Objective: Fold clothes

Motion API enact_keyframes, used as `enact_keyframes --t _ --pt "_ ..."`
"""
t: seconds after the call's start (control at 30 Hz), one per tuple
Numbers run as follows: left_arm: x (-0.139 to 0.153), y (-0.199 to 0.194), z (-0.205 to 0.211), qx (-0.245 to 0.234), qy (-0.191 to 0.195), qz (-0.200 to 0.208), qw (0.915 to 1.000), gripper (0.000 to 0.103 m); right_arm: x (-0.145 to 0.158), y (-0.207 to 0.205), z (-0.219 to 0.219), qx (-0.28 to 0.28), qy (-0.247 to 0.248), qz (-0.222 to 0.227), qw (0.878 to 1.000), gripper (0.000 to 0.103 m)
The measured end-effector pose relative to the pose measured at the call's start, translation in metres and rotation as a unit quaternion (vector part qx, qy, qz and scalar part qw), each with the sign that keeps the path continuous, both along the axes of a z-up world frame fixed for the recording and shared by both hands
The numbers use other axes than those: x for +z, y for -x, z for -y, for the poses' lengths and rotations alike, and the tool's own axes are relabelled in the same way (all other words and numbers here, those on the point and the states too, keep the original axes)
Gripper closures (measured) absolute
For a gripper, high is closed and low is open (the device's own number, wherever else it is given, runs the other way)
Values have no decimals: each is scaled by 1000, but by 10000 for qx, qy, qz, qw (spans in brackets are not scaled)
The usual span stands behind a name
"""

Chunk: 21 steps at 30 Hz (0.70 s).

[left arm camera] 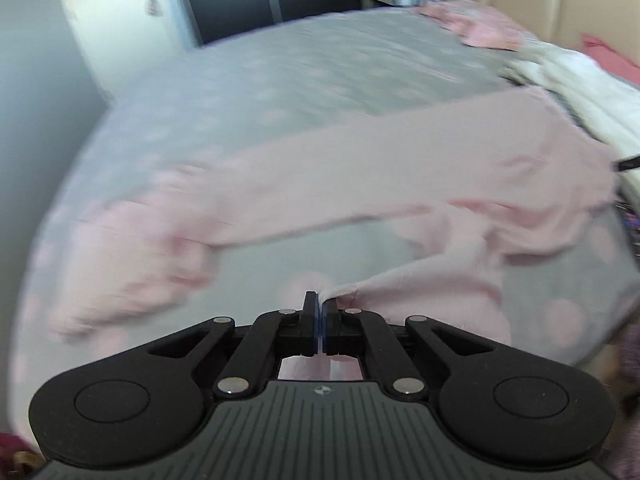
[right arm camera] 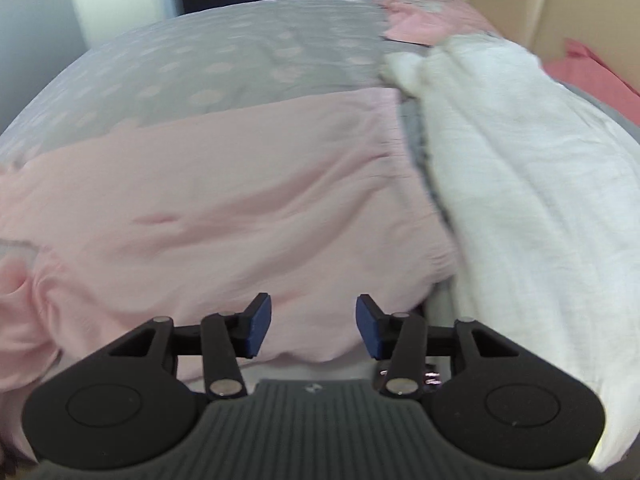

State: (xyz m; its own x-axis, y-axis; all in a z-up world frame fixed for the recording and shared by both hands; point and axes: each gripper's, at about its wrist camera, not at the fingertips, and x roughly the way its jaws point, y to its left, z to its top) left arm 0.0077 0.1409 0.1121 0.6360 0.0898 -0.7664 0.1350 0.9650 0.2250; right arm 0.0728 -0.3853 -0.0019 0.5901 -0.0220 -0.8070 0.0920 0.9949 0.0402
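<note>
Pinching a bit of the pale pink garment, the left gripper has its jaws pressed together on a tip of cloth, probably a sleeve end or a corner (the blur makes it hard to call). From that pinch the fabric runs up and off to the right, while the rest lies stretched across the grey dotted bedspread. In the right wrist view the right gripper hangs with its blue pads spread wide, nothing between them, just above the near edge of the pink body panel, right beside a white blanket.

My read: a fold is underway, with the pinched part being carried. Next it probably wants laying flat over the body panel, the free gripper pinning or smoothing. Whether other folds are already in, I can't tell.
</note>
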Motion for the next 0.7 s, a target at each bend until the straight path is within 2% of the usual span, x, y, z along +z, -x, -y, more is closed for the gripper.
enact_keyframes --t 0.1,0.27,0.33,0.43,0.6,0.7 --pt "30 -9 -31 439 -496 374 9971 103 2 -3 24 -364 -53 2 9993 51" --pt "44 -33 -80 1014 -779 379 9911 103 -6 -7 47 -847 -466 -83 9953 51" --pt "32 -42 -96 1156 -799 129 9900 103 -11 -9 48 -907 -505 -163 9945 51" --pt "-1 -51 -113 1268 -900 -272 9875 103 -17 -12 50 -965 -518 -227 9937 51" --pt "-52 -59 -132 1388 -880 -638 9843 103 -26 -16 56 -1084 -575 -322 9919 51" --pt "-71 -63 -140 1551 -925 -733 9808 103 -29 -18 60 -1196 -729 -281 9897 51"
